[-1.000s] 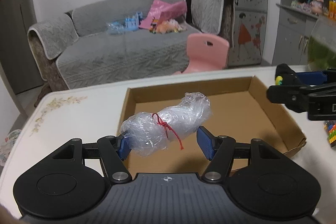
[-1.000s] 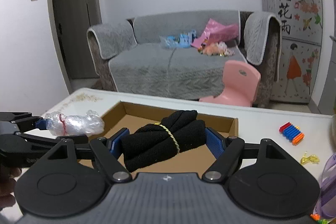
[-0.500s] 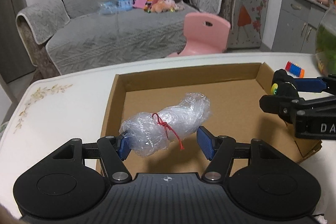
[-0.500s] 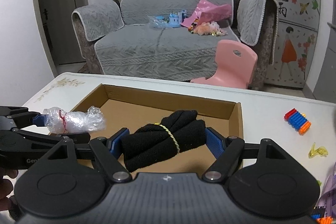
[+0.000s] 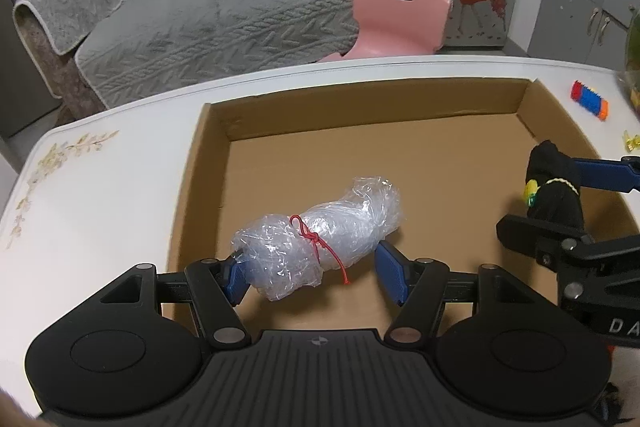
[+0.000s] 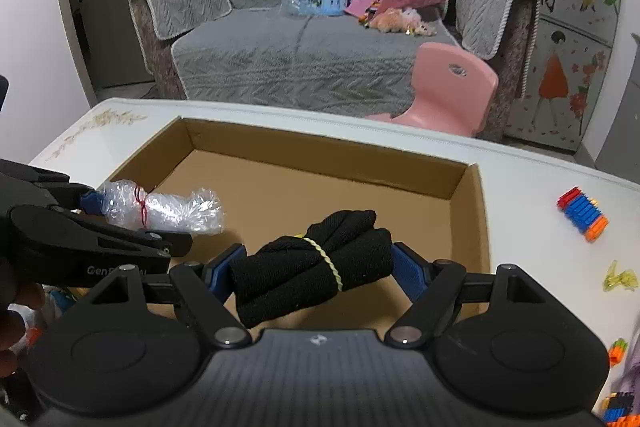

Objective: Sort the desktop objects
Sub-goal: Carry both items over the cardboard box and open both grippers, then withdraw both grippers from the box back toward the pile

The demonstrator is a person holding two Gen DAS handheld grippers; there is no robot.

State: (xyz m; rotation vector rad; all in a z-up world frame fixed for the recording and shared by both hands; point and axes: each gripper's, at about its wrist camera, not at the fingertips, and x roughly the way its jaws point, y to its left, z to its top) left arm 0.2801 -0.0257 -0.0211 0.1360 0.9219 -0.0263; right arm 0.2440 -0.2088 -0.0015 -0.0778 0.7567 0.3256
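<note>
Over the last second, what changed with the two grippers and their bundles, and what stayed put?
Both grippers tipped downward and came in over the cardboard box, whose floor now fills more of each view. Nothing was let go: the left gripper still clamps the plastic-wrap bundle, the right gripper the black cloth roll. Box and table unmoved.

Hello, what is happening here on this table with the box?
A person holds two grippers over an open cardboard box. The left gripper grips a clear plastic bundle tied with red string; the right gripper grips a rolled black cloth. Neither is set down in the box yet.
</note>
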